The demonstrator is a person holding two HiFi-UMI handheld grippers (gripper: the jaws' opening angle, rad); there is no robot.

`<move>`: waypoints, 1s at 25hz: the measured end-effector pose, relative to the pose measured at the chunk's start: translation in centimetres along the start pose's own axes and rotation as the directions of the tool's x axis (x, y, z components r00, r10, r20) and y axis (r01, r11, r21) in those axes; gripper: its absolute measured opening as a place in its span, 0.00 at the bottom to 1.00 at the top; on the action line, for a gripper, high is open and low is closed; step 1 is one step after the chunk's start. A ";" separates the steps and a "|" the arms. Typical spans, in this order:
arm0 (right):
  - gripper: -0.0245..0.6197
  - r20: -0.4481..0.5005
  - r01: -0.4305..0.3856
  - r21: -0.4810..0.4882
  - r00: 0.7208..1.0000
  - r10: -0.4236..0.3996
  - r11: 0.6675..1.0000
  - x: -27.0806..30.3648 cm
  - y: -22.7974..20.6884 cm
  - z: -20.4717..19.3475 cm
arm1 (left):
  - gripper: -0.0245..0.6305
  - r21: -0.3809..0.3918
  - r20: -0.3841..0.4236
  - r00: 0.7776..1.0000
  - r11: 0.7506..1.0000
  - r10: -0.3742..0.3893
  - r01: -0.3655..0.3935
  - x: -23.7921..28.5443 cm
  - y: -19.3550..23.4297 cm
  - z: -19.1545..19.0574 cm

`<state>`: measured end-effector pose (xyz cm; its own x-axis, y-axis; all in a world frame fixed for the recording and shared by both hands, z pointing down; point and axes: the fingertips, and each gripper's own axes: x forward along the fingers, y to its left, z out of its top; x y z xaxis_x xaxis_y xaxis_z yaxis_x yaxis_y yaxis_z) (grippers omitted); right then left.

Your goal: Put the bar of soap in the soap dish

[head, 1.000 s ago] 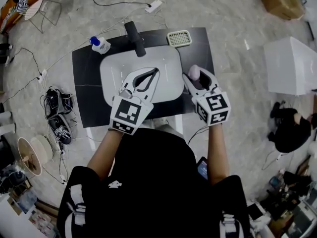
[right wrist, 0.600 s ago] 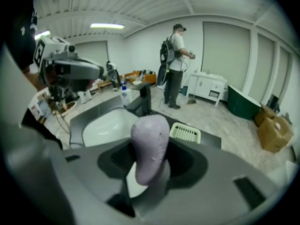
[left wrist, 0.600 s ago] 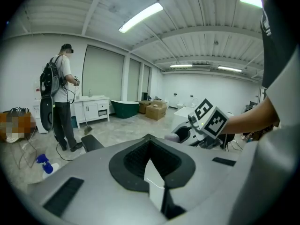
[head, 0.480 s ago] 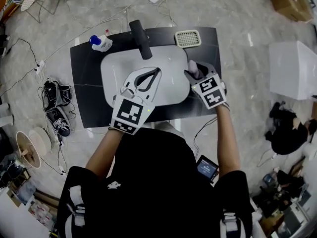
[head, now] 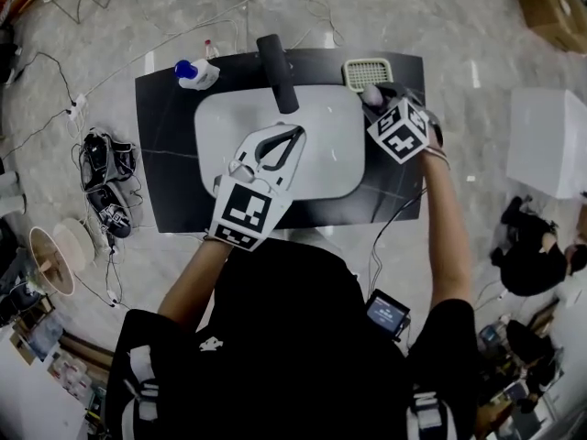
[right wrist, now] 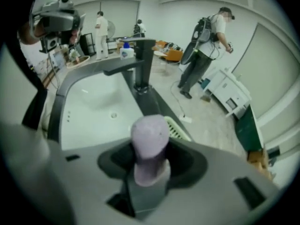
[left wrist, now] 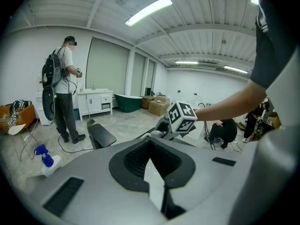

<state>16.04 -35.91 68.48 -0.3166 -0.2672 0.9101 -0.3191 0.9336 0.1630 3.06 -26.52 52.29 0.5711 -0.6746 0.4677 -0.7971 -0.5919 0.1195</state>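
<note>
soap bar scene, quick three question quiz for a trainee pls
1. Multiple choice: the right gripper holds A) a spray bottle, B) a purple soap bar, C) nothing.
2. True or false: the soap bar lies in the soap dish.
3. Fill in: in the head view the soap dish sits to the ___ of the faucet.
Key: 1 B; 2 false; 3 right.
</note>
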 end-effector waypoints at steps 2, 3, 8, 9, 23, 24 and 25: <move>0.36 -0.025 0.014 -0.020 1.000 -0.015 1.000 1.2 -1.4 -0.1 | 0.07 -0.006 -0.013 1.000 1.000 -0.004 0.003 0.0 0.1 -0.8; 0.36 -0.037 0.019 -0.029 0.999 -0.020 0.999 1.7 -2.0 0.0 | 0.07 -0.008 -0.019 1.000 1.000 -0.005 0.005 0.0 0.3 -1.1; 0.36 -0.080 0.040 -0.127 0.996 -0.051 0.991 3.6 -4.2 0.4 | 0.07 -0.012 -0.036 0.999 1.000 -0.003 0.003 0.3 1.0 -1.5; 0.36 -0.087 0.044 -0.155 0.994 -0.058 0.987 3.9 -4.5 0.5 | 0.07 -0.012 -0.037 0.999 1.000 -0.004 0.004 0.4 1.1 -1.5; 0.36 -0.157 0.085 -0.352 0.976 -0.148 0.932 7.1 -5.5 -0.8 | 0.07 -0.030 -0.060 0.998 1.000 -0.004 0.003 1.3 1.7 -2.4; 0.36 -0.159 0.083 -0.358 0.976 -0.149 0.930 7.2 -5.4 -0.8 | 0.07 -0.031 -0.060 0.998 1.000 -0.004 0.002 1.4 1.7 -2.4; 0.36 -0.163 0.080 -0.365 0.975 -0.149 0.927 7.3 -5.3 -0.8 | 0.07 -0.031 -0.061 0.998 1.000 -0.003 0.001 1.4 1.7 -2.4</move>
<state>16.14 -42.65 74.60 -0.1161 -0.3605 0.9255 0.0047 0.9316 0.3635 2.02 -27.44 55.22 0.5607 -0.6446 0.5197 -0.8020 -0.5789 0.1472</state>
